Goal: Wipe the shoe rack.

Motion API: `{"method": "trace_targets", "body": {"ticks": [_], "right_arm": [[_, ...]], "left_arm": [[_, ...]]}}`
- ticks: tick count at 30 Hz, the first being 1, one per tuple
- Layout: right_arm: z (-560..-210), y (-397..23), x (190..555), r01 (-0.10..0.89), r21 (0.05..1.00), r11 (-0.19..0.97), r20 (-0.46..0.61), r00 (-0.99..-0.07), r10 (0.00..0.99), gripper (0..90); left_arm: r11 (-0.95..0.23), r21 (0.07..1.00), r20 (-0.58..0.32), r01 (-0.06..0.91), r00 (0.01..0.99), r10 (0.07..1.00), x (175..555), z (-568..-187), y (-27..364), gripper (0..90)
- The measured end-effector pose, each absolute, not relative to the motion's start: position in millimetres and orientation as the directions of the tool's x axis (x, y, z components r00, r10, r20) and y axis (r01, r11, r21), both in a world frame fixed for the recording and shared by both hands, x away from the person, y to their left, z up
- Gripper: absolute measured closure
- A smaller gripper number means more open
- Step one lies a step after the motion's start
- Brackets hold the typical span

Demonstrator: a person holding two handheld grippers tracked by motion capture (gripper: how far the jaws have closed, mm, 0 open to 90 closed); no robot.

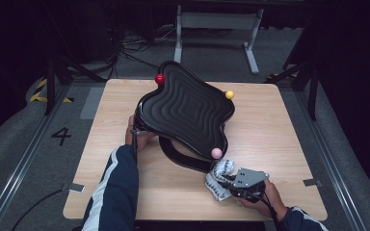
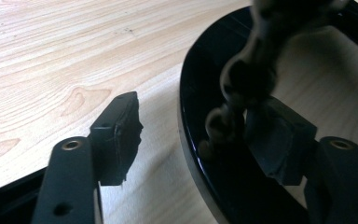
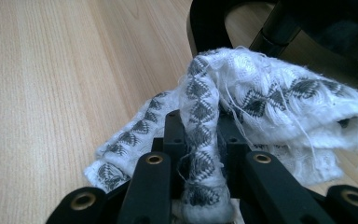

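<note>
The white cloth [image 3: 242, 107] with a grey pattern lies bunched at the near right of the counter [image 1: 270, 144], just beside the black curved base [image 2: 223, 186] of a wavy black tray [image 1: 185, 108]. The right tongs [image 1: 224, 182] are pinched tight on a fold of it. The left tongs [image 2: 200, 135] stand wide at the base rim (nothing gripped). Three small balls sit on the tray's edge.
</note>
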State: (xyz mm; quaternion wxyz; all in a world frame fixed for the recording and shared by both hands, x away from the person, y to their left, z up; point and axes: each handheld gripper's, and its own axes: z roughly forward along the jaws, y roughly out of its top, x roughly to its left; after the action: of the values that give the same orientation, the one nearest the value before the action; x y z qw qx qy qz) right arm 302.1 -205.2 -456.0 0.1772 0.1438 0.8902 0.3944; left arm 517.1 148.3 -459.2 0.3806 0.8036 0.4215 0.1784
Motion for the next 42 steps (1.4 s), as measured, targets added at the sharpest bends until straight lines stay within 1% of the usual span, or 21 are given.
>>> {"method": "trace_targets", "body": {"ticks": [2,5,7,9,12,13,15,17,19,20,22,25,30,33,37,42], "right_arm": [[-456,-205,302,0.118,0.753,0.647,-0.199,-0.897,0.395,78.3],[-456,-205,303,0.123,0.755,0.645,-0.189,-0.9,0.393,78.3],[-456,-204,302,0.128,0.743,0.657,-0.18,-0.907,0.38,78.0],[-453,-201,300,0.112,0.734,0.67,-0.185,-0.916,0.356,78.1],[-445,-196,292,0.099,0.755,0.648,-0.169,-0.926,0.339,78.3],[-443,-193,290,0.09,0.761,0.643,-0.178,-0.924,0.339,78.5],[-442,-188,287,0.073,0.767,0.638,-0.194,-0.921,0.338,78.6],[-443,-183,286,0.052,0.758,0.65,-0.232,-0.91,0.343,78.6],[-444,-182,289,0.052,0.759,0.649,-0.252,-0.896,0.366,78.7],[-445,-184,291,0.058,0.759,0.649,-0.263,-0.884,0.386,78.7],[-446,-190,296,0.098,0.773,0.627,-0.241,-0.868,0.434,78.7],[-450,-198,304,0.123,0.784,0.608,-0.234,-0.849,0.473,78.8],[-451,-205,312,0.162,0.794,0.586,-0.197,-0.843,0.5,78.6],[-454,-209,317,0.163,0.793,0.587,-0.213,-0.828,0.518,78.7],[-458,-217,327,0.188,0.807,0.56,-0.204,-0.801,0.563,78.8],[-464,-218,338,0.197,0.805,0.559,-0.224,-0.771,0.596,78.9]], "left_arm": [[-0.342,0.766,-0.038,0.544,0.569,0.821,520,-459,147,42.3],[-0.37,0.759,-0.025,0.535,0.592,0.805,523,-459,144,44.1],[-0.385,0.753,-0.008,0.533,0.592,0.806,523,-457,142,48.5],[-0.404,0.747,0.01,0.527,0.6,0.8,523,-456,139,56.2],[-0.42,0.75,0.017,0.511,0.62,0.784,522,-455,133,69.8],[-0.425,0.746,0.014,0.512,0.627,0.779,522,-455,133,73.0],[-0.43,0.745,0.021,0.51,0.626,0.78,520,-454,133,74.1],[-0.44,0.731,0.014,0.522,0.633,0.774,517,-453,134,74.3],[-0.455,0.729,0.017,0.511,0.651,0.759,514,-452,136,74.2],[-0.454,0.728,0.003,0.513,0.661,0.751,512,-453,137,74.2],[-0.456,0.729,-0.002,0.511,0.668,0.744,507,-453,138,74.2],[-0.442,0.748,-0.021,0.495,0.684,0.729,500,-455,140,74.2],[-0.469,0.739,-0.024,0.484,0.714,0.7,487,-454,139,73.9],[-0.474,0.738,-0.027,0.48,0.723,0.69,480,-455,138,74.2],[-0.487,0.734,-0.024,0.473,0.734,0.678,472,-454,140,74.3],[-0.469,0.749,-0.044,0.468,0.741,0.67,466,-457,143,74.5]]}}
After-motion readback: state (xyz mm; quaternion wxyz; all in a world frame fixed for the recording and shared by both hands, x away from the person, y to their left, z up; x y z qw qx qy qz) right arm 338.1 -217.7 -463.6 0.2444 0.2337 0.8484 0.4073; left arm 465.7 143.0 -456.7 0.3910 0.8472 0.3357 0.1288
